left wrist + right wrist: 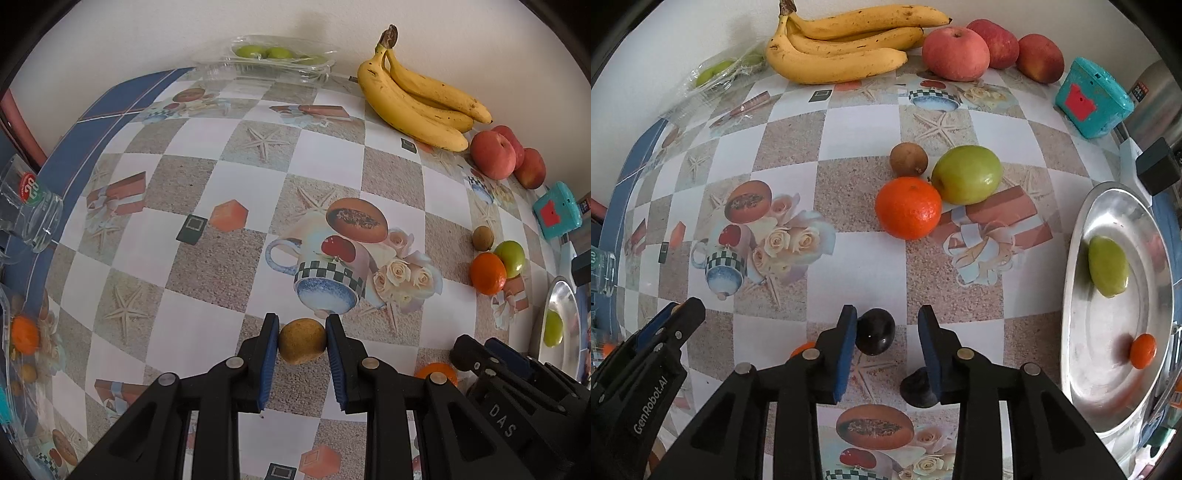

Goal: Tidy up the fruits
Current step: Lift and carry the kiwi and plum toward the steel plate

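Your left tool (302,338) is clenched on a small brown round fruit (302,340), both blue pads pressing its sides, pointed steeply down over the patterned table (207,184). Your right tool (887,339) stands released: a dark plum-like fruit (875,331) sits between its fingers, touching or nearly touching the left pad, with a clear gap to the right pad. A second dark fruit (918,387) lies lower down, partly behind the right finger.

By my reading, you are mid-sort: one fruit is held in the left tool, and the right tool is either about to take the dark fruit or has just let it go. The metal plate (1082,258) at the right already carries a green fruit (1107,266) and a small orange one (1143,350), so it looks like one destination. Next, you likely need to centre the right tool on the dark fruit before closing, since it sits off to one side and could roll away. The left tool's fruit needs a place to go; which container suits it I cannot tell.

Still loose on the table are a mandarin (908,207), a green apple (966,174) touching it, and a small brown fruit (908,159) just behind. The bananas (846,44) and red apples (956,53) lie along the wall.

Hard to read: whether the held fruit rests on the table or hangs above it; an orange fruit (437,371) half hidden behind the tools; the clear box (273,62) of green fruit at the far edge, blurred by glare; and the left margin, where a glass (31,206) and another clear tray are cut off.
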### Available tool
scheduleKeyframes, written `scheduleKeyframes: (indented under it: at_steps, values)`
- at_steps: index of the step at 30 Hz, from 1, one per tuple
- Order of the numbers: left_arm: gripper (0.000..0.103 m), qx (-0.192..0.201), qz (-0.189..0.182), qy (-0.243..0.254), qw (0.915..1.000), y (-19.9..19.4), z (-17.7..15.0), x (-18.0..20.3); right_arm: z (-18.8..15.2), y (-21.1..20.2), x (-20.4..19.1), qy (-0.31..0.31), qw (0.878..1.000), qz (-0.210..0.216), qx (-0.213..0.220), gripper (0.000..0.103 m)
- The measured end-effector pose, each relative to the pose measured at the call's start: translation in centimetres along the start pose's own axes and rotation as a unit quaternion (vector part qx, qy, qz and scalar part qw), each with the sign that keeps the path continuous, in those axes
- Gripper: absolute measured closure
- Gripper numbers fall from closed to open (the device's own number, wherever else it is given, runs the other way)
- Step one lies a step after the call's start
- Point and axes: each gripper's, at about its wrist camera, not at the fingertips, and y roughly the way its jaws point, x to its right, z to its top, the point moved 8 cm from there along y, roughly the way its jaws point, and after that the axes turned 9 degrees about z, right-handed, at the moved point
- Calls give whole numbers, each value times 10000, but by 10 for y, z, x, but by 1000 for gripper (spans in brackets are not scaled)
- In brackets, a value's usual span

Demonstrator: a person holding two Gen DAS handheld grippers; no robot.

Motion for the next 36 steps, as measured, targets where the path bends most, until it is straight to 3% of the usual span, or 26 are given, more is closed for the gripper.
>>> scheduleKeyframes:
  at_steps: [13,18,23,36]
  values:
    - [75,-19,22,17,10000,2,0,1,-4,7,-12,-110,9999,-21,-37,69]
    - [75,-15,24,11,10000,2,-1,1,-4,4,-7,-4,9998,187,-89,82]
    - [75,-4,38,14,10000,1,-1,0,-1,-1,-1,131,9994,303,-79,83]
    - [75,305,74,-10,9995,-26,5,4,13,-67,13,265,9974,208,639,83]
